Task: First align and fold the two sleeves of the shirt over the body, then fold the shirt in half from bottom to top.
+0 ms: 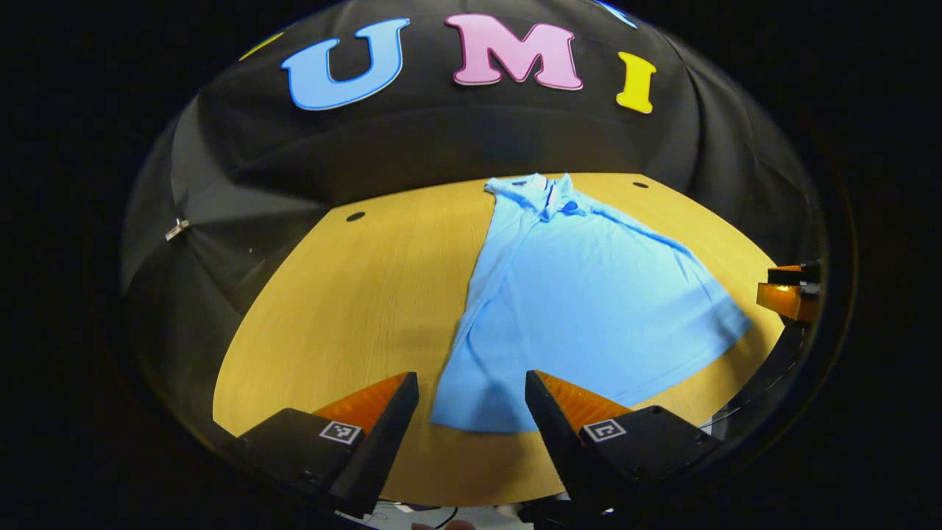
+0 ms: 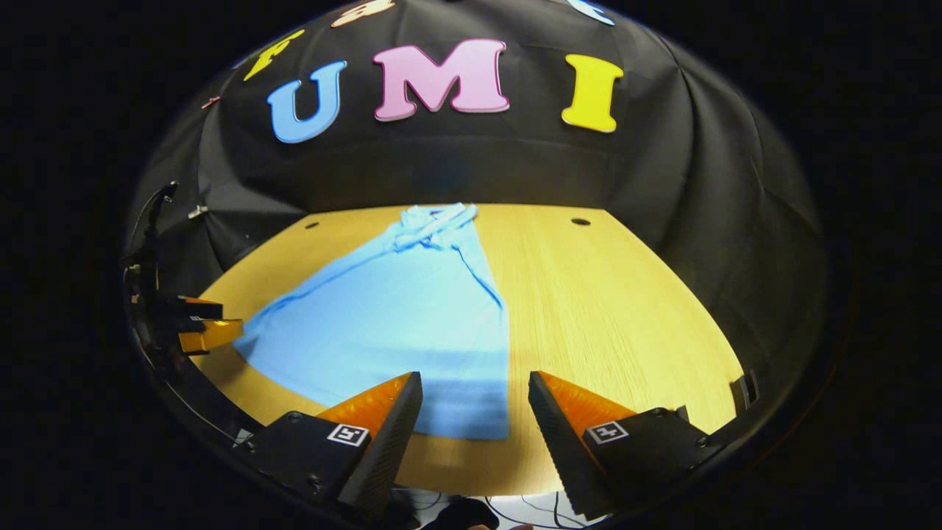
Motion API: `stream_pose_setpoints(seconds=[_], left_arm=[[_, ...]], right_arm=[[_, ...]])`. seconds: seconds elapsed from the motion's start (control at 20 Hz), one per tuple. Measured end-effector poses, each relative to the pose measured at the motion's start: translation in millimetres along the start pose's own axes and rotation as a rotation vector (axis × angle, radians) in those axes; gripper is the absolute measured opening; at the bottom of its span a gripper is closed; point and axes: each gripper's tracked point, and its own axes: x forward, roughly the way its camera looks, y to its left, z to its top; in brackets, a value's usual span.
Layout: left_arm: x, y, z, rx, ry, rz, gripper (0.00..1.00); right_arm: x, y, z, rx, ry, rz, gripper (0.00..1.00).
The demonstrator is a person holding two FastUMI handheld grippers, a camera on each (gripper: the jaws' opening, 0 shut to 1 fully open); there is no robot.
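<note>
Two pairs of tongs hang above the near edge of the surface, and both stand spread with nothing between their fingers. In the left gripper view the left tongs sit over the shirt's hem at its near left corner, bare wood showing just ahead of the left finger. In the right gripper view the right tongs sit over the hem's opposite corner, the right finger over bare wood. Each pair also shows to the other's camera — the right tongs at the far right of the left gripper view, the left tongs at the far left of the right gripper view, both beside the shirt's hem.

The wooden surface lies open on either side of the cloth (a broad bare stretch runs from the shirt's edge to the booth wall), and a strip of wood is bare between the hem and the near edge.

The shirt, light blue, lies flat down the middle, collar toward the wall and hem toward the tongs. It looks narrow at the shoulders and flares to a wide hem; its long edges are folded in, with a few soft creases near the collar.
</note>
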Motion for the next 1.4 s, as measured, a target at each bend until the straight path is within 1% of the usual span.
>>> stream_pose_setpoints(seconds=[0.1, 0.25, 0.35, 0.5, 0.6, 0.65, 0.7, 0.75, 0.8, 0.85, 0.9, 0.95, 1.0, 1.05, 1.15, 1.4], left_arm=[[9, 5, -11, -0.008, 0.043, 0.011, 0.94], [23, 8, -25, -0.019, 0.112, 0.019, 0.94], [28, 7, -22, -0.027, 0.113, 0.017, 0.95], [28, 7, -27, -0.042, 0.136, 0.015, 0.95], [31, -3, -29, -0.096, 0.151, -0.027, 0.94], [29, -6, -27, -0.123, 0.152, -0.04, 0.88], [30, -7, -29, -0.121, 0.159, -0.039, 0.72], [29, -11, -27, -0.105, 0.153, -0.059, 0.68], [27, -15, -27, -0.084, 0.155, -0.073, 0.58], [28, -22, -25, -0.06, 0.145, -0.091, 0.42], [26, -25, -23, -0.034, 0.14, -0.089, 0.25], [29, -24, -20, -0.02, 0.134, -0.077, 0.09], [30, -29, -19, -0.029, 0.133, -0.088, 0.06], [30, -35, -14, -0.056, 0.131, -0.111, 0.06], [32, -34, 2, -0.088, 0.108, -0.118, 0.06], [55, -20, 92, -0.142, -0.027, -0.093, 0.06]], right_arm=[[9, -2, -15, 0.002, 0.054, -0.023, 0.92], [20, 1, -30, 0.008, 0.118, -0.023, 0.91], [26, 4, -39, 0.001, 0.157, -0.015, 0.91], [32, 16, -34, 0.028, 0.158, -0.009, 0.91], [33, 18, -34, 0.028, 0.168, -0.002, 0.91], [37, 23, -37, 0.023, 0.179, 0.017, 0.85], [38, 26, -34, 0.011, 0.168, 0.03, 0.76], [37, 31, -36, 0.003, 0.177, 0.054, 0.74], [37, 35, -34, 0.002, 0.163, 0.061, 0.57], [39, 39, -35, 0.002, 0.164, 0.071, 0.4], [39, 38, -32, 0.009, 0.15, 0.056, 0.25], [36, 39, -32, 0.014, 0.142, 0.057, 0.1], [38, 42, -31, 0.029, 0.144, 0.068, 0.05], [39, 45, -28, 0.061, 0.141, 0.078, 0.05], [41, 40, -11, 0.094, 0.112, 0.074, 0.05], [71, 23, 78, 0.124, -0.022, 0.076, 0.05]])
